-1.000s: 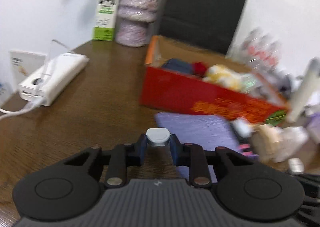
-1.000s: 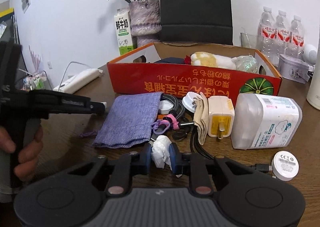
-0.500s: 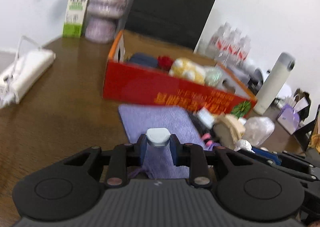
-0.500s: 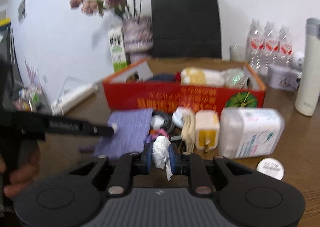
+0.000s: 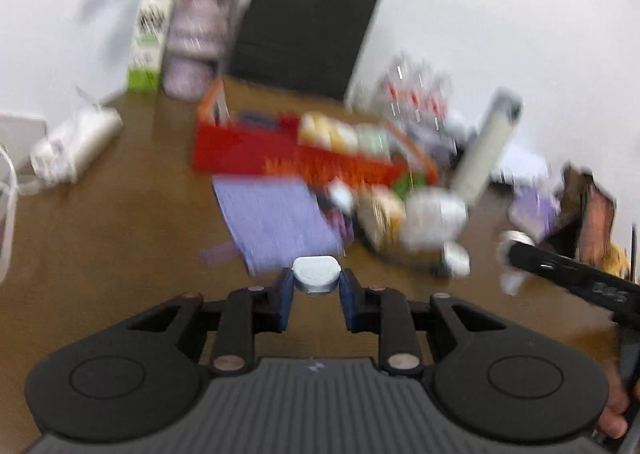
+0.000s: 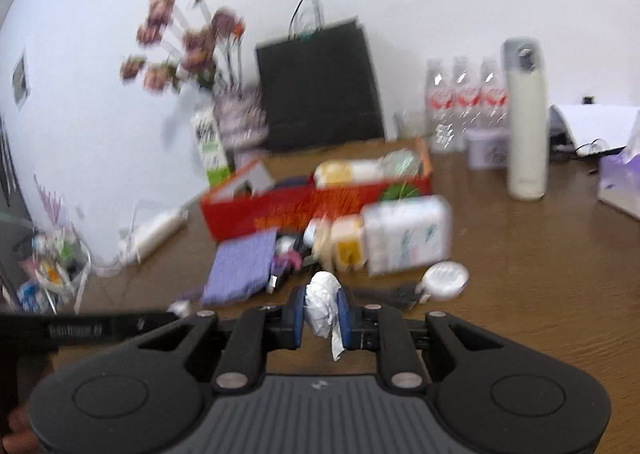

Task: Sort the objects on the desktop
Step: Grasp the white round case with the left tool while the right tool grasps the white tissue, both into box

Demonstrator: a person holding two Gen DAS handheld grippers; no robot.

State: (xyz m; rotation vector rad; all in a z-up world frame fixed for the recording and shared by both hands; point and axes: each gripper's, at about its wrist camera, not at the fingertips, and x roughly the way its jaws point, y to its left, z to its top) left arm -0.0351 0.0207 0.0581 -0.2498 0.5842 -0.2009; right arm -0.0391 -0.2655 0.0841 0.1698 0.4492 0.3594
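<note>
The brown wooden worktop (image 6: 540, 254) carries a red cardboard box (image 6: 304, 206), a purple fabric pouch (image 6: 240, 266) and a tall white flask (image 6: 525, 122) towards its back edge.

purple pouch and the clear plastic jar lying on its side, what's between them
In the right wrist view, between the purple pouch and the clear plastic jar sits a blurred clutter: dark cables with pink bits and a white and yellow charger.

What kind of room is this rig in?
Likely a home or office desk: a brown wooden table against a white wall, cluttered with a flower vase, water bottles and a power strip.
</note>
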